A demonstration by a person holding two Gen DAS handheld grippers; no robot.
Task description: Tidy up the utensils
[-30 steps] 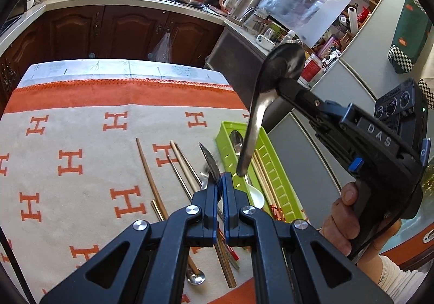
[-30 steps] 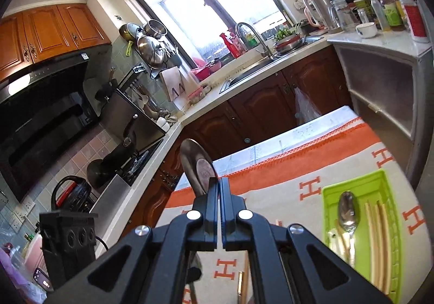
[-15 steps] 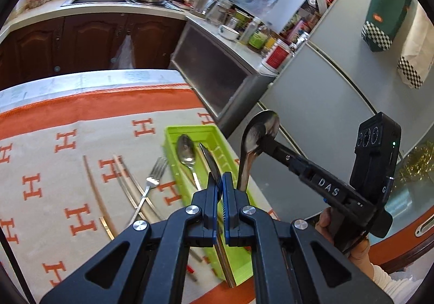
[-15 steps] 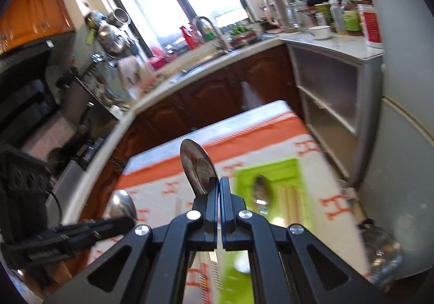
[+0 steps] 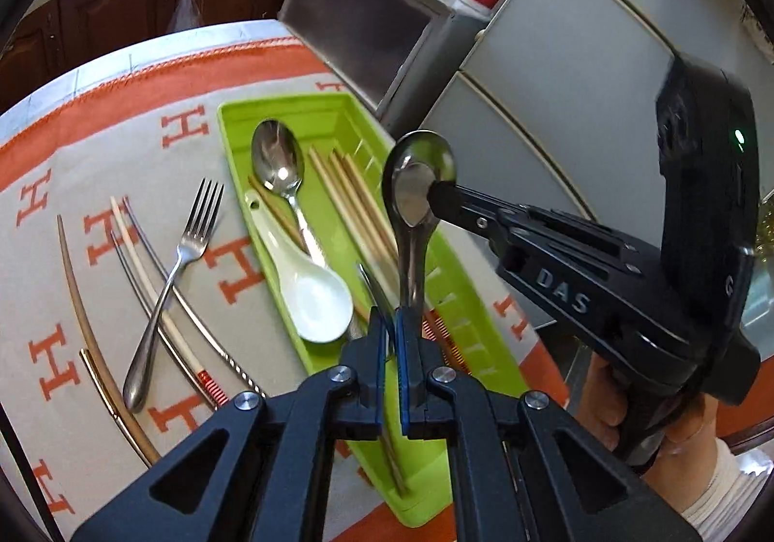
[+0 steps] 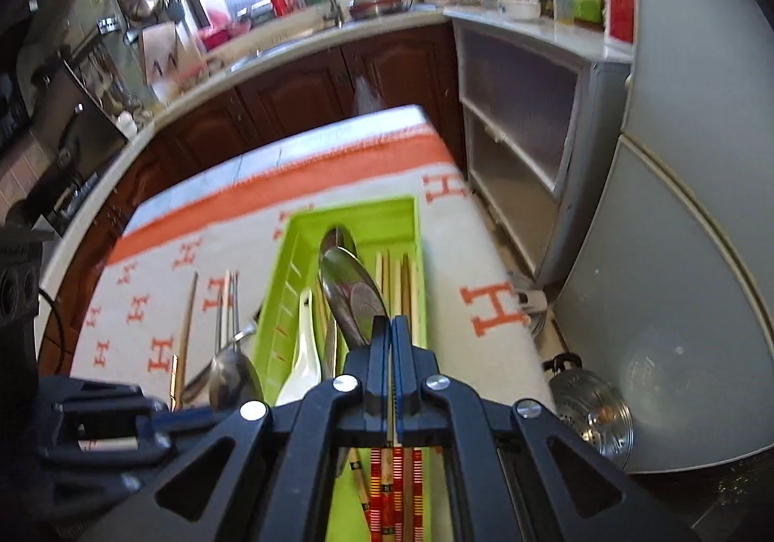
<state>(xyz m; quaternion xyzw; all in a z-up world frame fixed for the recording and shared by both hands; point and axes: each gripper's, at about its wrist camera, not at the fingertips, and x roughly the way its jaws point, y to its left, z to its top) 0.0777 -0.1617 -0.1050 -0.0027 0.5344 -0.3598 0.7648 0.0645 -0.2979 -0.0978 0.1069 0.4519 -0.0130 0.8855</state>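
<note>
Holding a steel spoon (image 5: 417,184) by its bowl, my right gripper (image 5: 438,198) is clamped on it over the green tray (image 5: 338,107). My left gripper (image 5: 391,324) is pinched tight on a thin metal utensil (image 5: 375,290) whose kind I cannot tell. Inside the tray are lying another metal spoon (image 5: 276,157), a white ceramic spoon (image 5: 309,288) and chopsticks (image 5: 355,203). At nine o'clock from the tray, a fork (image 5: 181,252) is resting on the worktop's cloth (image 5: 121,165).
</note>
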